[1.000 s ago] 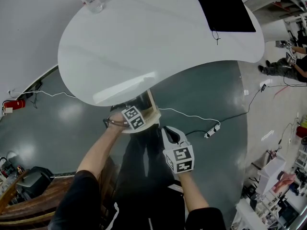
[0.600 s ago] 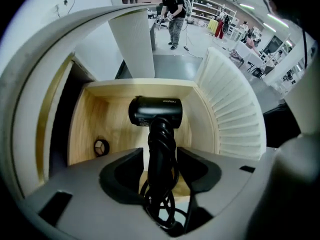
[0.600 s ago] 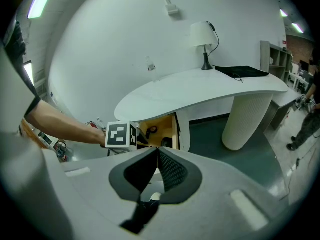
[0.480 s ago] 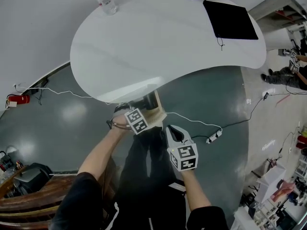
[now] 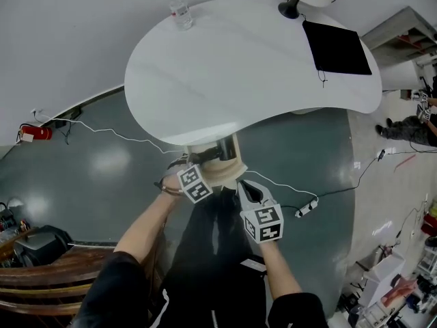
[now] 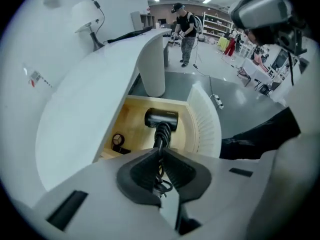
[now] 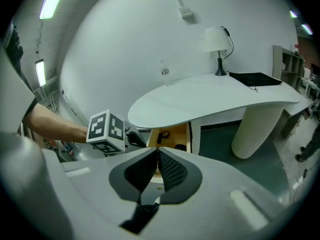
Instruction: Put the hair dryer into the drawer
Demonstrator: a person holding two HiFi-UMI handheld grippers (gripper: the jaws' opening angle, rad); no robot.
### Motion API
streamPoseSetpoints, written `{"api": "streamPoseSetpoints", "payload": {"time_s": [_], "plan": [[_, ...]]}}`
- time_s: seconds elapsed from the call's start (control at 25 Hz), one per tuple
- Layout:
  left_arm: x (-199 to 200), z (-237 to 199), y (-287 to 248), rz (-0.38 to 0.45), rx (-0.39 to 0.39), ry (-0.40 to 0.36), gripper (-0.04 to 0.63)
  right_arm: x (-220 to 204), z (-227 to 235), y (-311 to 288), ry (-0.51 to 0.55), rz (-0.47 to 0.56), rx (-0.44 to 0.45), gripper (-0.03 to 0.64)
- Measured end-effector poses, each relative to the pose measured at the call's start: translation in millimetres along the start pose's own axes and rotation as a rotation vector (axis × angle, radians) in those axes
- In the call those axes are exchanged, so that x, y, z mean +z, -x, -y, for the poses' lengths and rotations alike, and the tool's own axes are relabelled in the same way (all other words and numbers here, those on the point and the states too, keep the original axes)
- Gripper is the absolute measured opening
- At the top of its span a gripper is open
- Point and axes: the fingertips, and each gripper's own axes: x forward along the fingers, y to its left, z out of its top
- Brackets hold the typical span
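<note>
White desk [image 5: 252, 67] above, drawer [image 6: 131, 126] open beneath, dryer [image 6: 161, 118] lying inside. My left gripper [image 6: 160, 153] has just closed, pinching the cord [image 6: 161, 134]; my right gripper [image 7: 156, 153] is closed, empty. Next, I reckon: tuck cord in.

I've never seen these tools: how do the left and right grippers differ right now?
The left gripper has just closed its jaws on the cord of the hair dryer; the right gripper is shut on nothing. The left looks down into the open drawer; the right looks across at the desk. Both are shut.
</note>
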Motion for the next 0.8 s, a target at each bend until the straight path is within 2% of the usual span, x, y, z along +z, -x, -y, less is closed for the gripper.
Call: {"api": "streamPoseSetpoints", "payload": {"time_s": [0.16,0.32,0.8], "plan": [[-3,3,32,0.059,0.008,0.074,0.012,12,-11,4,0.035,0.014,0.017,0.005],[-3,3,63,0.119,0.015,0.178,0.012,25,-20,8,0.068,0.031,0.033,0.003],[0,-1,138,0.259,0.086,0.385,0.012,55,-37,30,0.132,0.077,0.055,0.003]]}}
